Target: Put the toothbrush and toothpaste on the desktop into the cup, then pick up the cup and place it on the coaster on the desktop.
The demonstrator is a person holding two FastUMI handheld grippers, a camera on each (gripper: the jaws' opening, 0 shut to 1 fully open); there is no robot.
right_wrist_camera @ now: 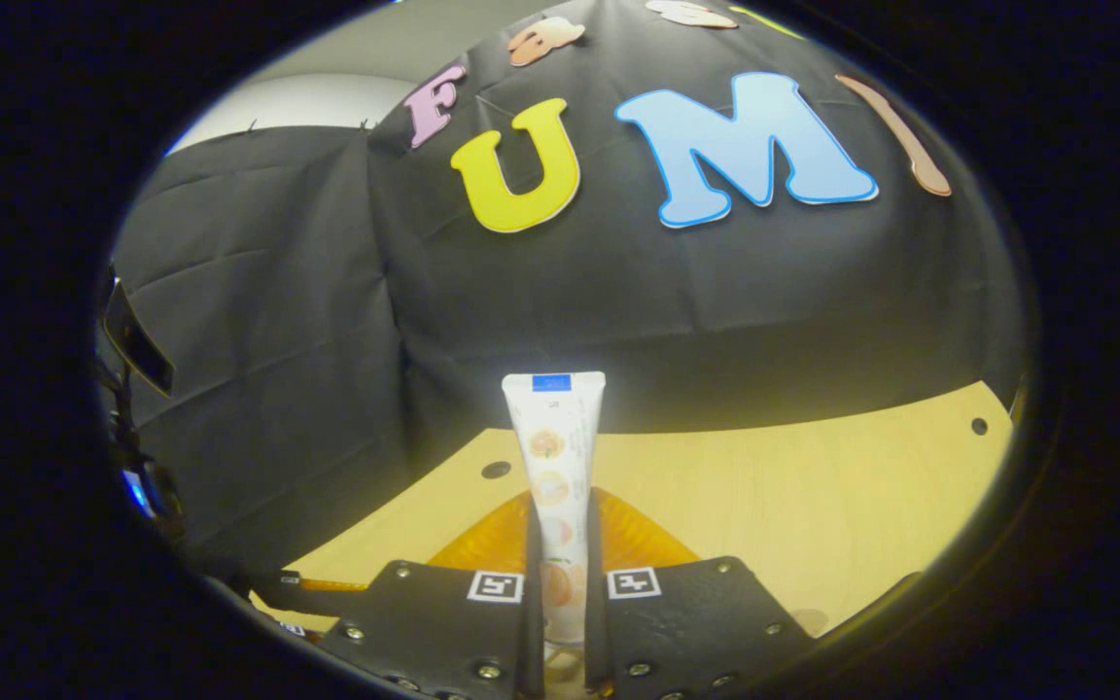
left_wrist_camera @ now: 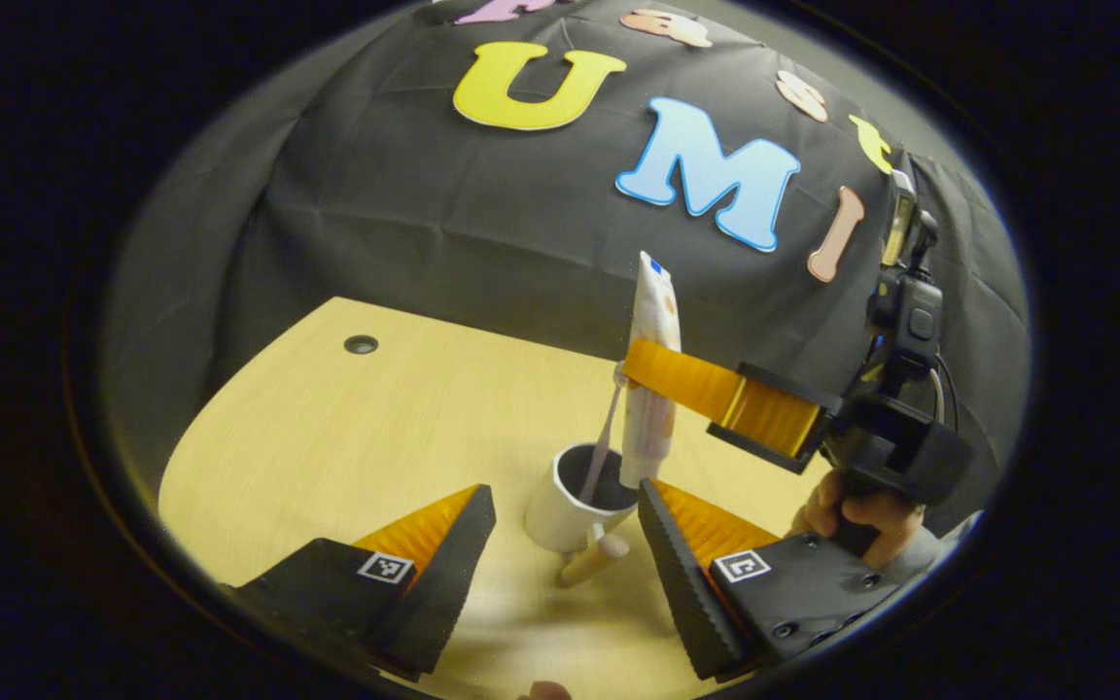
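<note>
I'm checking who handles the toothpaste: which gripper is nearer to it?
Right. The right gripper is clamped on the toothpaste above the cup; the left gripper sits open lower, beside the cup.

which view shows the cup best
The left gripper view. There the white cup stands on the desk between the left claw's open fingers, with the toothbrush in it and the toothpaste, held by the right claw, going in. In the right gripper view, that claw and tube hide the cup.
</note>
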